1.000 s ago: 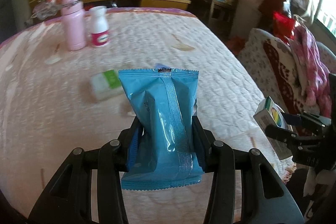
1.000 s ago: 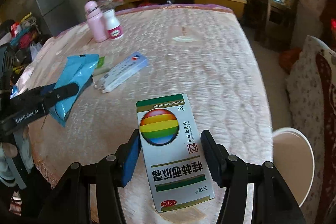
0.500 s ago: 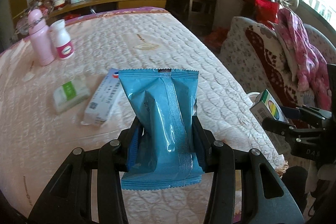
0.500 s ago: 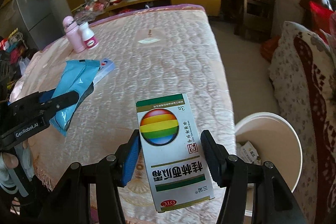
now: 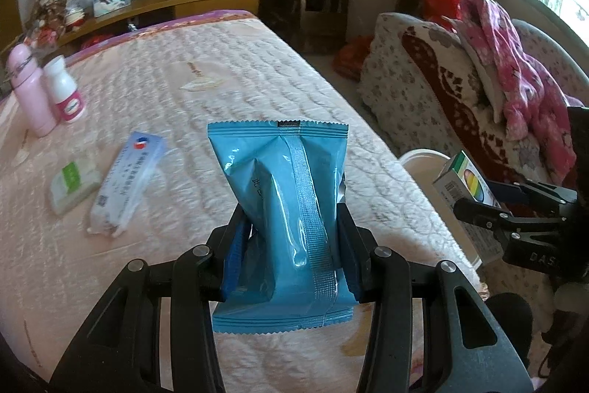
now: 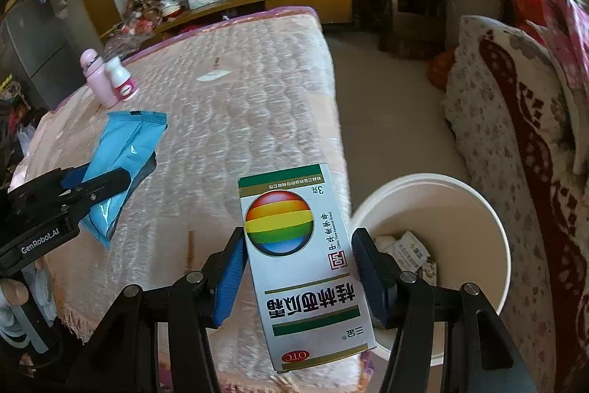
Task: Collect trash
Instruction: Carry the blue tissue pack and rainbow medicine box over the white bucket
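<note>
Item one, the bed (image 5: 228, 91): we record a pink quilted cover filling most of both views, with a fringed edge at the near side.

Item two, the sofa (image 6: 515, 142): floral and dark red cover, beside the bed across a strip of floor, with pink cloth piled on it.

Item three, the white bucket (image 6: 493, 231): we find it on the floor between bed and sofa, close against the bed's edge, open at the top, with a few crumpled packets lying in its bottom.

Item four, the left gripper (image 5: 291, 238): jaws clamped on the blue packet (image 5: 287, 209), which stands upright between the blue pads, above the bed cover.

Item five, the right gripper (image 6: 298, 267): jaws clamped on the medicine box (image 6: 305, 264), white and green with a rainbow ball printed on it. We see the box held over the bed's edge, just beside the bucket's rim.

Item six, the long white box (image 5: 129, 179): lying flat on the cover.

Item seven, the pink bottle (image 5: 31, 94): upright at the far left of the bed, with a white bottle (image 5: 66, 91) just beside it.

Item eight, the small green-labelled pack (image 5: 73, 185): flat on the cover, just beside the long white box.
</note>
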The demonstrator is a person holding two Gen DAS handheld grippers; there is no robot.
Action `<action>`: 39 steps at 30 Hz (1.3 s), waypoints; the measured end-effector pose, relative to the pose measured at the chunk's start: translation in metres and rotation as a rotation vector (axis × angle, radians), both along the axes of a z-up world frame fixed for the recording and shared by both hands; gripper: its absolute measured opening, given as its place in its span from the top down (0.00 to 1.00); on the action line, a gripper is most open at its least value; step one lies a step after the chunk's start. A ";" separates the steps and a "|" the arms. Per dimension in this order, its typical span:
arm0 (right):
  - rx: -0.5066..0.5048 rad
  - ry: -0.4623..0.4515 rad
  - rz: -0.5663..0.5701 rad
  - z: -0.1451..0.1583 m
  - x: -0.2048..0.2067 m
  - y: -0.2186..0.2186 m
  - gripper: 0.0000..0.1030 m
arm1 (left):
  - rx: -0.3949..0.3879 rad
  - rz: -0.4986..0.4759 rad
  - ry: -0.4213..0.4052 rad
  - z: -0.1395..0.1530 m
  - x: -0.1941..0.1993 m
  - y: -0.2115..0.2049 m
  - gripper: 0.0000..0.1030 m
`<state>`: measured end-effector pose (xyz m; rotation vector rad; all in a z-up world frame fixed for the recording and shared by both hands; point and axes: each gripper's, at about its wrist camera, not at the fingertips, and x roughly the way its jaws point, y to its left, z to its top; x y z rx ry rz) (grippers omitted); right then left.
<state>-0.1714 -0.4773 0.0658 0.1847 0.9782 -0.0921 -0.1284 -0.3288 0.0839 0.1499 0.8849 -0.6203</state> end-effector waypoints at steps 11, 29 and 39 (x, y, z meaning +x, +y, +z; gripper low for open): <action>0.007 0.016 -0.105 -0.012 -0.025 -0.048 0.46 | -0.002 -0.109 0.036 -0.007 -0.014 -0.063 0.58; 0.057 0.060 -0.240 -0.046 -0.056 -0.108 0.46 | 0.010 -0.241 0.109 -0.028 -0.040 -0.146 0.58; 0.074 0.080 -0.283 -0.062 -0.063 -0.126 0.46 | 0.004 -0.279 0.127 -0.034 -0.048 -0.168 0.57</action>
